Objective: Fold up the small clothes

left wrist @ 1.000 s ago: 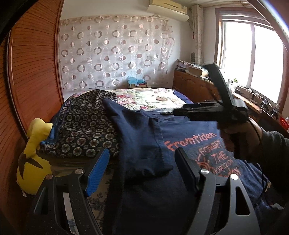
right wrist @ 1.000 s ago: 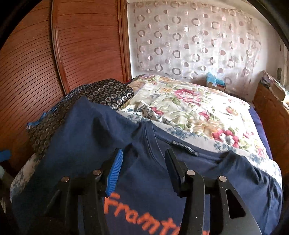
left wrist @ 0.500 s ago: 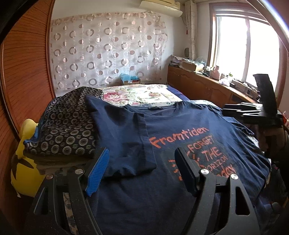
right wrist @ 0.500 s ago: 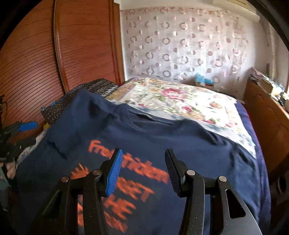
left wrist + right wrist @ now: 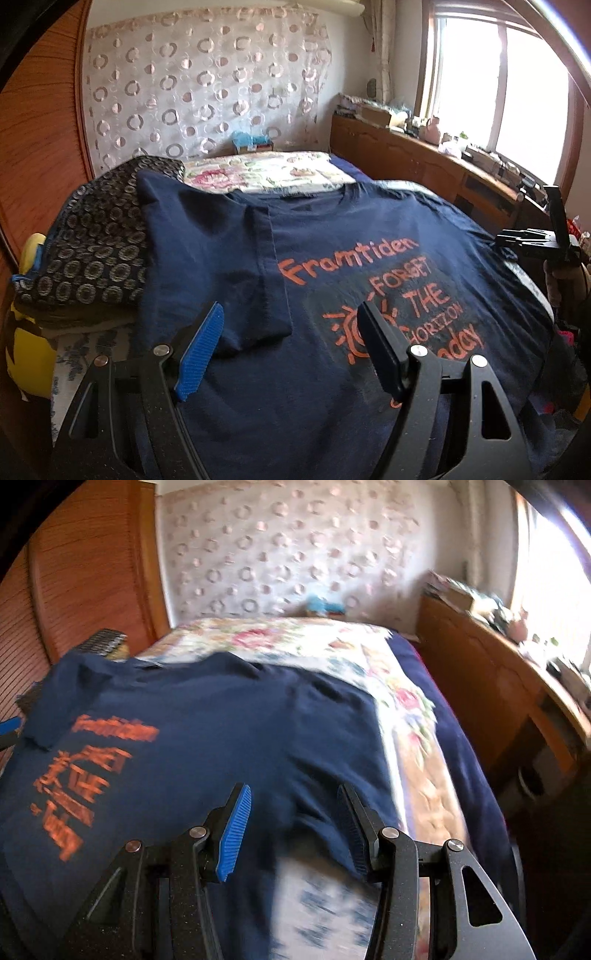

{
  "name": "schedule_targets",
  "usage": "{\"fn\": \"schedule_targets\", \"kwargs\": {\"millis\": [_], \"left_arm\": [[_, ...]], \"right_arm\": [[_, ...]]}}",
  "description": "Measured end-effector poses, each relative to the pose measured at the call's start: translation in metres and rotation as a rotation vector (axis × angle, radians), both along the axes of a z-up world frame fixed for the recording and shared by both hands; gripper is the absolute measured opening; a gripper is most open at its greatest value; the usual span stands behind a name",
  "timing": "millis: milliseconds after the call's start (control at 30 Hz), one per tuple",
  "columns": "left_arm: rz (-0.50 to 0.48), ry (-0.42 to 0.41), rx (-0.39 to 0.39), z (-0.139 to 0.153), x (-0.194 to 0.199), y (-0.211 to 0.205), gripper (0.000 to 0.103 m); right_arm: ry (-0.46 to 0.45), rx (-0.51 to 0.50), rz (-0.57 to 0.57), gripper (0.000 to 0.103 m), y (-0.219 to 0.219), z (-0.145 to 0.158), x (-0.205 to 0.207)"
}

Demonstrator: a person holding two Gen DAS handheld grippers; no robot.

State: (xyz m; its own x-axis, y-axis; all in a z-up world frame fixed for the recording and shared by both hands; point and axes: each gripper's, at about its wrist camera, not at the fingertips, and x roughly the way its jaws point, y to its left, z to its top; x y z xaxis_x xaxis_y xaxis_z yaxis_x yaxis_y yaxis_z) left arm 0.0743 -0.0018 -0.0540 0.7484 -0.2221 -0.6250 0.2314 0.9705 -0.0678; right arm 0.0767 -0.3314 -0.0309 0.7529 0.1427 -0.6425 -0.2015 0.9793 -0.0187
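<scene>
A navy T-shirt (image 5: 369,236) with orange lettering lies flat on the bed, its left sleeve (image 5: 218,258) folded inward over the chest. My left gripper (image 5: 290,321) hovers open above the shirt's lower left part, with nothing between its fingers. My right gripper (image 5: 293,801) is open over the T-shirt (image 5: 207,738) near its right sleeve and hem edge, and holds nothing. In the left wrist view that right gripper (image 5: 524,236) shows at the shirt's far right edge, held by a hand. The right wrist view is blurred.
A folded pile of dark ring-patterned cloth (image 5: 99,236) lies left of the shirt, above a yellow plush toy (image 5: 26,347). A floral bedsheet (image 5: 273,170) covers the far bed. Wooden wardrobe doors (image 5: 92,572) stand on the left, and a cluttered wooden cabinet (image 5: 424,162) runs under the window.
My right gripper has swept right across the shirt, from the collar to the right sleeve side. My left gripper has shifted a little and stays open.
</scene>
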Motion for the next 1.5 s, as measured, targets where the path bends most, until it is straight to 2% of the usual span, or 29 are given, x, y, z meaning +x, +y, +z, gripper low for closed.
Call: {"fn": "schedule_targets", "kwargs": {"millis": [167, 367, 500, 767, 900, 933, 1067, 1200, 1300, 1333, 1433, 1500], "left_arm": [[-0.034, 0.053, 0.004, -0.010, 0.009, -0.012, 0.076], [-0.068, 0.109, 0.050, -0.022, 0.018, -0.028, 0.076], [-0.078, 0.137, 0.071, -0.026, 0.025, -0.034, 0.076], [-0.072, 0.192, 0.098, -0.037, 0.037, -0.039, 0.076], [-0.075, 0.197, 0.101, -0.037, 0.038, -0.039, 0.077], [-0.082, 0.200, 0.103, -0.038, 0.038, -0.040, 0.081], [-0.106, 0.204, 0.155, -0.041, 0.038, -0.050, 0.090], [-0.117, 0.214, 0.147, -0.042, 0.040, -0.049, 0.095], [-0.118, 0.214, 0.149, -0.042, 0.040, -0.050, 0.095], [-0.118, 0.214, 0.148, -0.042, 0.040, -0.051, 0.096], [-0.125, 0.217, 0.152, -0.044, 0.042, -0.053, 0.098], [-0.126, 0.218, 0.155, -0.044, 0.042, -0.054, 0.099]], "right_arm": [[0.063, 0.009, -0.060, 0.050, -0.018, -0.009, -0.004], [0.102, 0.025, -0.057, 0.050, -0.019, -0.002, 0.000], [0.100, 0.044, -0.052, 0.050, -0.029, 0.008, 0.012], [0.046, 0.095, -0.063, 0.050, -0.049, 0.007, 0.009], [0.087, 0.089, -0.058, 0.050, -0.050, -0.004, 0.019], [0.103, 0.093, -0.051, 0.050, -0.050, -0.006, 0.022], [0.129, 0.075, -0.036, 0.043, -0.047, -0.008, 0.028], [0.129, 0.062, -0.031, 0.038, -0.047, -0.004, 0.028], [0.120, 0.033, -0.043, 0.020, -0.048, -0.004, 0.029], [0.116, 0.018, -0.045, 0.009, -0.048, -0.003, 0.029], [0.107, -0.034, -0.043, 0.003, -0.045, -0.002, 0.030], [0.073, -0.063, -0.035, 0.002, -0.038, 0.003, 0.028]]}}
